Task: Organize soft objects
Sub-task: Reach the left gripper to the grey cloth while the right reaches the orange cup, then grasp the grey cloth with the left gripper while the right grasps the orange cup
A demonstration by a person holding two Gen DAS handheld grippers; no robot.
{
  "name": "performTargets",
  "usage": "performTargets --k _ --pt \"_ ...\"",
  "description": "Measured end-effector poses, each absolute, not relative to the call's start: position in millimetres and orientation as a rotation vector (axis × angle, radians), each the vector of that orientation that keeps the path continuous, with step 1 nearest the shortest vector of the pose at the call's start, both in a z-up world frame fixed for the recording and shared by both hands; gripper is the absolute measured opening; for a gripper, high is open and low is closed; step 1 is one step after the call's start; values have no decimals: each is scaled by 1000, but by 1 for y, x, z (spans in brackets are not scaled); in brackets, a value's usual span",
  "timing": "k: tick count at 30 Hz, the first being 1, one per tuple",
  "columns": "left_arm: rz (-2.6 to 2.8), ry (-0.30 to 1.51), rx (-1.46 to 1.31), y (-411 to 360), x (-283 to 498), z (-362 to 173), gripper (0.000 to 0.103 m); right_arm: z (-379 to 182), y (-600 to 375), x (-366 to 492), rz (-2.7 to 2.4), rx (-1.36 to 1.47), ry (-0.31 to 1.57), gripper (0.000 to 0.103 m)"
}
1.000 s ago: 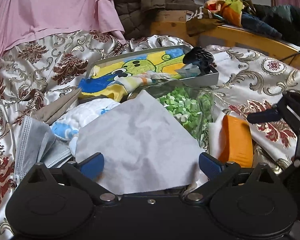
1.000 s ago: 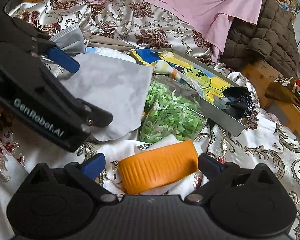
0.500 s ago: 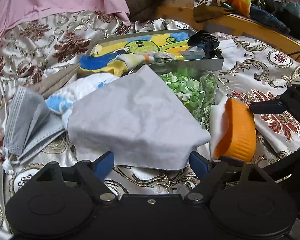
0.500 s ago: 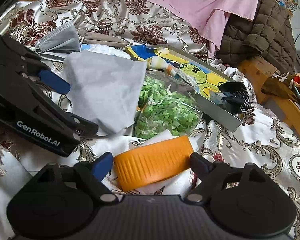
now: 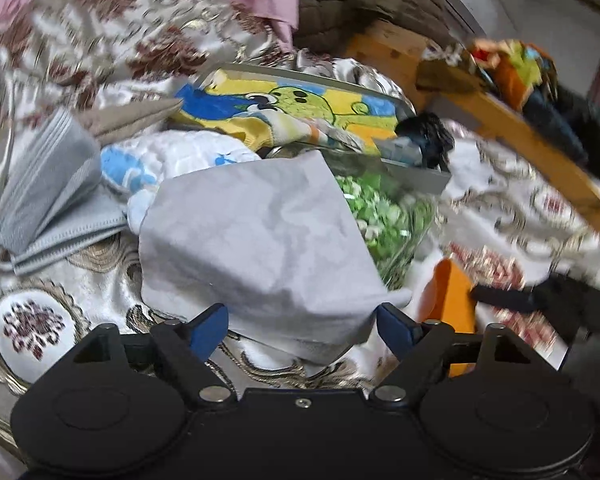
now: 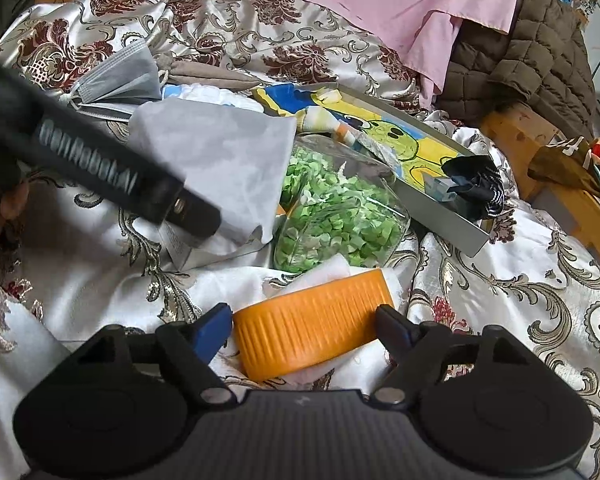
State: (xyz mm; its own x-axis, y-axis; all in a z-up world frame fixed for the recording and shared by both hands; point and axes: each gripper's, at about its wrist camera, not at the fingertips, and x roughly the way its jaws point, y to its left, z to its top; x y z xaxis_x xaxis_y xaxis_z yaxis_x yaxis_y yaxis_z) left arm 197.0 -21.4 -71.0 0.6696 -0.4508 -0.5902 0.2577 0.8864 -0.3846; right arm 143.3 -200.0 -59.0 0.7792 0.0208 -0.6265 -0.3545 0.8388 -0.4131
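One grey cloth (image 5: 256, 240) lies on the bedspread (image 6: 500, 280), its near edge between the spread fingers of the left gripper (image 5: 302, 326); the right gripper (image 6: 304, 330), also spread, flanks one orange lid (image 6: 312, 334), beside one jar (image 6: 340, 216)

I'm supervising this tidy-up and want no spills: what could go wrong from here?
1. The clear bag of green pieces lies partly under the grey cloth; lifting the cloth with the left gripper might drag it along.
2. The orange ribbed lid sits between the open right gripper fingers on slippery satin bedspread; it may slide away when pinched.
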Motion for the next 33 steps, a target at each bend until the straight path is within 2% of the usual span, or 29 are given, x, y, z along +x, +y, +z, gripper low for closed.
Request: performTargets --k 4,7,10,12,15,19,22,24,26,33 --pt "-391 767 -424 -12 204 -71 84 -59 -200 143 214 -543 652 81" --pt "-353 789 -479 -10 208 -70 80 -58 -200 144 219 -539 652 76" --pt "-299 806 -482 -12 209 -68 70 -58 -201 143 226 -532 654 71" --pt "-262 812 -465 -12 208 -67 55 -57 -201 143 232 -526 656 66" --pt "-254 815 -500 -5 206 -69 49 -57 -199 141 239 -526 658 61" --pt "-261 817 -531 -1 203 -68 38 -57 -200 141 237 -519 658 60" --pt "-282 800 -533 -1 196 -65 22 -56 -199 140 235 -516 658 60" --pt "-297 793 -522 -5 192 -63 7 -56 -201 140 230 -513 657 60" --pt "-313 793 -501 -10 190 -61 4 -55 -202 139 225 -505 657 60" --pt "-397 798 -453 -24 181 -66 1 -59 -200 137 225 -529 685 65"
